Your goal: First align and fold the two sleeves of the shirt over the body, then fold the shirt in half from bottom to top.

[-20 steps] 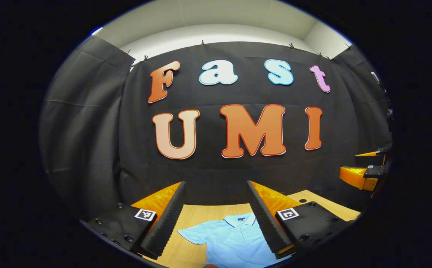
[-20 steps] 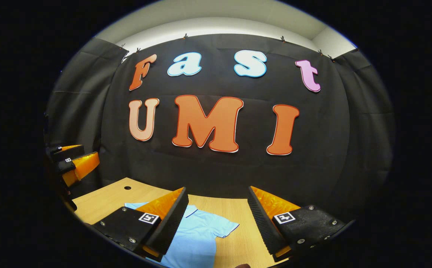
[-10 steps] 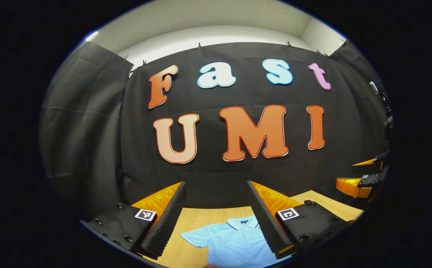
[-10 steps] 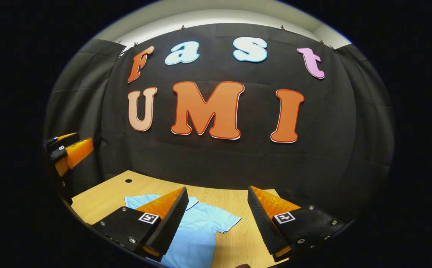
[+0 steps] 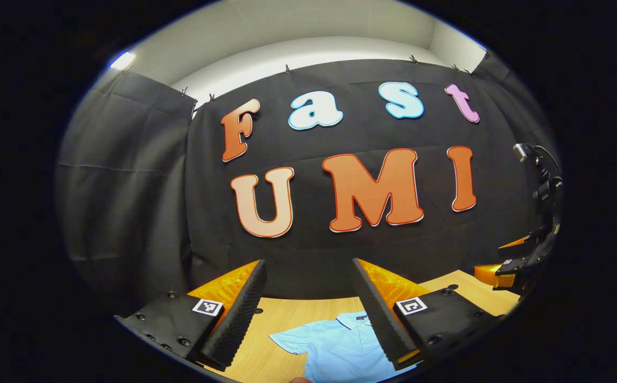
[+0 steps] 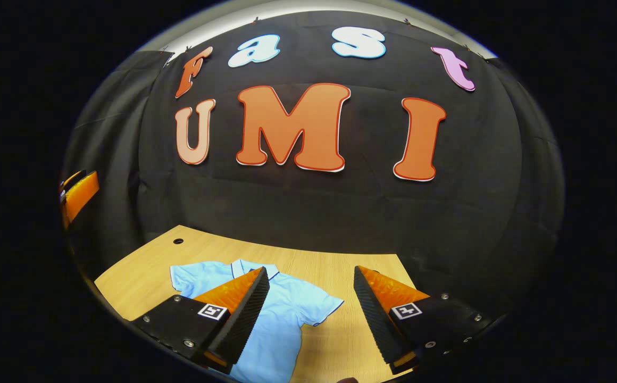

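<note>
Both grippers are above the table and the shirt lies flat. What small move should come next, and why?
Probably lower each open gripper toward its own sleeve. The light blue shirt lies flat on the wooden table with both sleeves spread and unfolded, and the left gripper and right gripper hang above it, holding nothing. The right sleeve sits just ahead between the right gripper's fingers.

One shirt (image 6: pixel 287 314), one table (image 6: pixel 330 266), two claws: left claw (image 5: pixel 308 298), right claw (image 6: pixel 311 306).
</note>
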Available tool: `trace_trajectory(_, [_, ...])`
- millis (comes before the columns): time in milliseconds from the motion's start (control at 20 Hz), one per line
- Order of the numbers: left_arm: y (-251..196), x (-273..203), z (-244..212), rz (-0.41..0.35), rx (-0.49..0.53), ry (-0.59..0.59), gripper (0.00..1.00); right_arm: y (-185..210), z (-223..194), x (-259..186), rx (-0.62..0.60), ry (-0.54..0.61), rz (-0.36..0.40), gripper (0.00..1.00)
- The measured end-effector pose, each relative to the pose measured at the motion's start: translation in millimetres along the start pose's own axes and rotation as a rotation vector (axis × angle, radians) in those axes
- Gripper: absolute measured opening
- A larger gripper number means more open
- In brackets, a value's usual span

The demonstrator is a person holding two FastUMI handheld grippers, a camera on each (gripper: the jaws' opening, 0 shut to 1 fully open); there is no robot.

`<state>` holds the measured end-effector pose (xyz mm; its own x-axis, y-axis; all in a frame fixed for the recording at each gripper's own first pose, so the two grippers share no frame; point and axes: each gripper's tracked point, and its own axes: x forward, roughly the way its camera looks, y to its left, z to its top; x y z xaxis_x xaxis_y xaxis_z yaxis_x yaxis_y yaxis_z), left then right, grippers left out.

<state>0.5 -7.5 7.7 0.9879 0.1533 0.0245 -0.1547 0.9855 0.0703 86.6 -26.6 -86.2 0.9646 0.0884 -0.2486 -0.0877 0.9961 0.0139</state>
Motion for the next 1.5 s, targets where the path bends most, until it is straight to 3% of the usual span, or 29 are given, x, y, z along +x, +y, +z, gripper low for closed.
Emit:
trace_trajectory(400, [4.0,17.2,-7.2,0.011,0.06,0.028,1.0,-0.8,-40.1,61.2,0.016,0.185,-0.014,0.96])
trace_trajectory(850, [25.4,74.9,-71.6,0.033,0.009,0.179,1.0,-8.2,-103.5,135.0,0.071,0.458,-0.039,0.96])
trace_trajectory(1100, [40.4,98.4,-102.9,0.072,0.021,0.257,1.0,-19.6,-157.9,162.7,0.136,0.65,-0.046,0.96])
trace_trajectory(1350, [34.2,114.6,-119.5,0.055,0.025,0.296,1.0,-34.0,-193.3,184.1,0.154,0.763,-0.091,0.94])
trace_trajectory(1500, [30.8,116.3,-129.9,0.044,0.01,0.326,1.0,-24.7,-221.7,187.0,0.179,0.862,-0.072,0.93])
